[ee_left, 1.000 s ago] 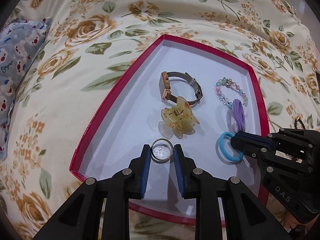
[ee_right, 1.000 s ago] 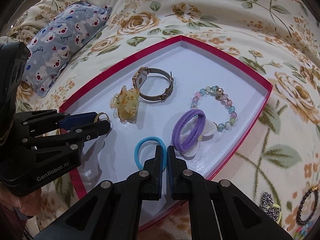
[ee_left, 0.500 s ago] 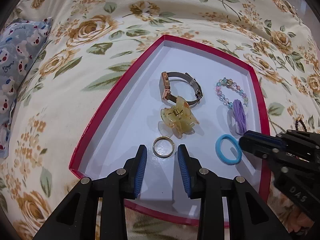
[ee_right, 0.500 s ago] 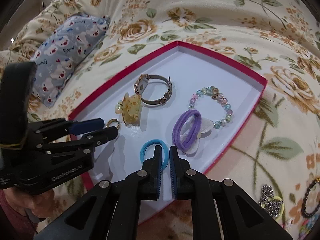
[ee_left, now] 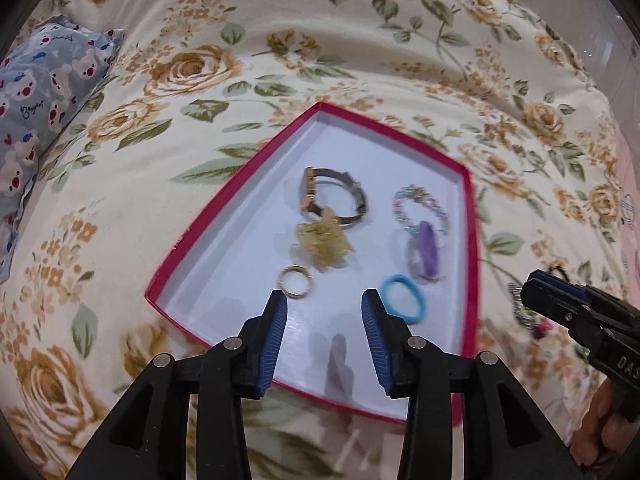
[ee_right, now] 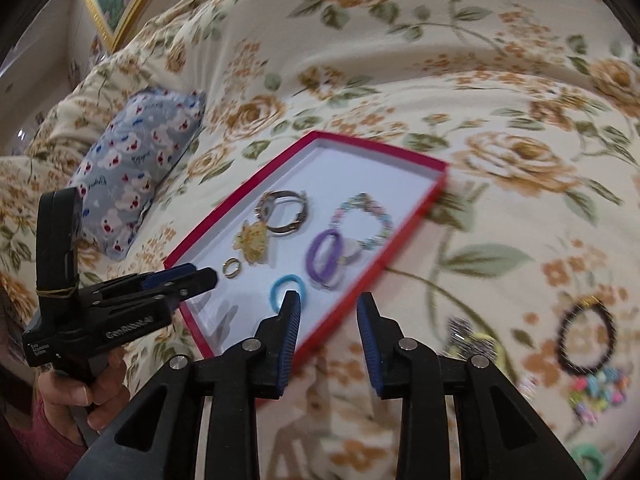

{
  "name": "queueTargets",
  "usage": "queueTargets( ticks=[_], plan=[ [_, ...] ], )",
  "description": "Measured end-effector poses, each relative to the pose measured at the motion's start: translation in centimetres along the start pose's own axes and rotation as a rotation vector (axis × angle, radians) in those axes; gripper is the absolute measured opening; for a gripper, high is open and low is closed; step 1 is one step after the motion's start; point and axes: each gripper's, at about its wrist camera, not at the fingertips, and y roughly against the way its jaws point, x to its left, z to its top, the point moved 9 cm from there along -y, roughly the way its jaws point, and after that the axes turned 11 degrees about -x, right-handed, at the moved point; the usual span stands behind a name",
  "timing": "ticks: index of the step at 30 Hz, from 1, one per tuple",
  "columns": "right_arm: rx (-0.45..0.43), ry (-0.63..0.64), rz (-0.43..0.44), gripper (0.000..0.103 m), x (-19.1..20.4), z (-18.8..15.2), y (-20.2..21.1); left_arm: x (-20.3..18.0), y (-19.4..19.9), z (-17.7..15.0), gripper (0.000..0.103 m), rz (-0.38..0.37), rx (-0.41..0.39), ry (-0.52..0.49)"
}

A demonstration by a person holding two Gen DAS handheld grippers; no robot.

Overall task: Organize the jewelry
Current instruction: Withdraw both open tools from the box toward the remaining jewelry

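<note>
A red-rimmed white tray (ee_left: 192, 236) (ee_right: 404, 220) lies on the floral bedspread. In it are a gold ring (ee_left: 295, 281) (ee_right: 231, 268), a yellow claw clip (ee_left: 322, 244) (ee_right: 252, 242), a watch (ee_left: 332, 196) (ee_right: 285, 212), a bead bracelet (ee_left: 420, 208) (ee_right: 370, 218), a purple hair tie (ee_left: 426, 250) (ee_right: 325, 258) and a blue hair tie (ee_left: 402, 298) (ee_right: 287, 289). My left gripper (ee_left: 324, 338) is open and empty over the tray's near edge. My right gripper (ee_right: 328, 338) is open and empty, just right of the tray.
A blue teddy-print pillow (ee_left: 36, 92) (ee_right: 140, 160) lies to the left. On the bedspread to the right lie a black bead bracelet (ee_right: 586, 334), a silver chain piece (ee_right: 466, 334), colourful beads (ee_right: 598, 394) and a green item (ee_right: 590, 456). A gold picture frame (ee_right: 116, 4) stands behind.
The left gripper let go of the gold ring and drew back, jaws wide. The right gripper released the blue hair tie, opened, and moved back and right, off the tray.
</note>
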Motion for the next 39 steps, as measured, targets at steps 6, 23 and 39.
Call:
queueTargets(
  ticks=[6, 23, 39],
  plan=[
    [-0.045, -0.056, -0.068, 0.033, -3.7, -0.3, 3.9, -2.5, 2.1, -0.6, 0.041, -0.066, -0.008, -0.005],
    [-0.121, -0.189, -0.225, 0.037, -12.5, -2.6, 11.8, -9.5, 3.2, -2.0, 0.043, -0.186, 0.04, -0.113],
    [-0.104, -0.256, -0.279, 0.039, -16.9, -4.4, 12.7, -15.8, 0.9, -3.1, 0.045, -0.291, 0.094, -0.266]
  ],
)
